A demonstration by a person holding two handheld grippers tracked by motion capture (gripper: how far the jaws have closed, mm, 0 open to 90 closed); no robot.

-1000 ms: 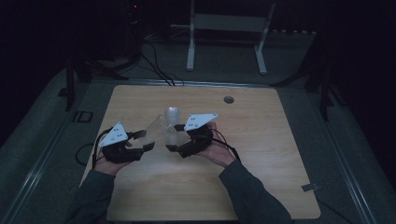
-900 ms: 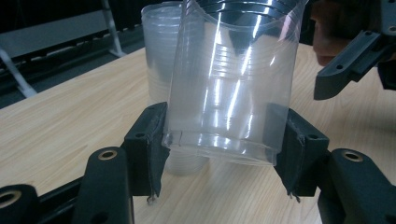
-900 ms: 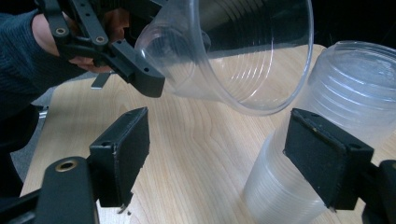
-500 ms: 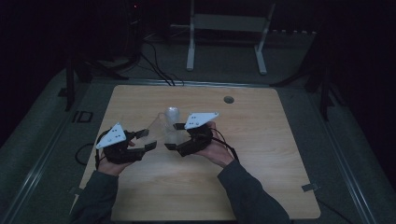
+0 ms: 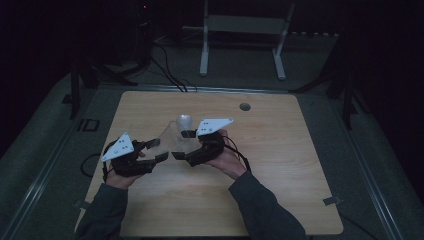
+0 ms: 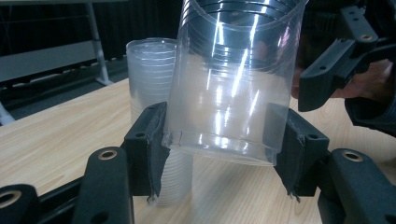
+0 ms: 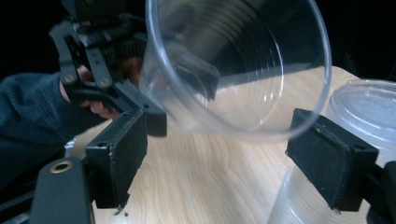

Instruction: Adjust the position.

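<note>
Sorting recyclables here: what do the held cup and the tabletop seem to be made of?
The cup looks like thin clear plastic, glossy: the stack shows through its ribbed wall, which carries bright glints. The table looks like light wood or a wood-look laminate, matte, with visible grain; which of the two is unclear.

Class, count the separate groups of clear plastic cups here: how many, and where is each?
2. One cup is clamped at its base in the left tongs; a nested stack stands on the table behind. The stack's count is unreadable.
</note>
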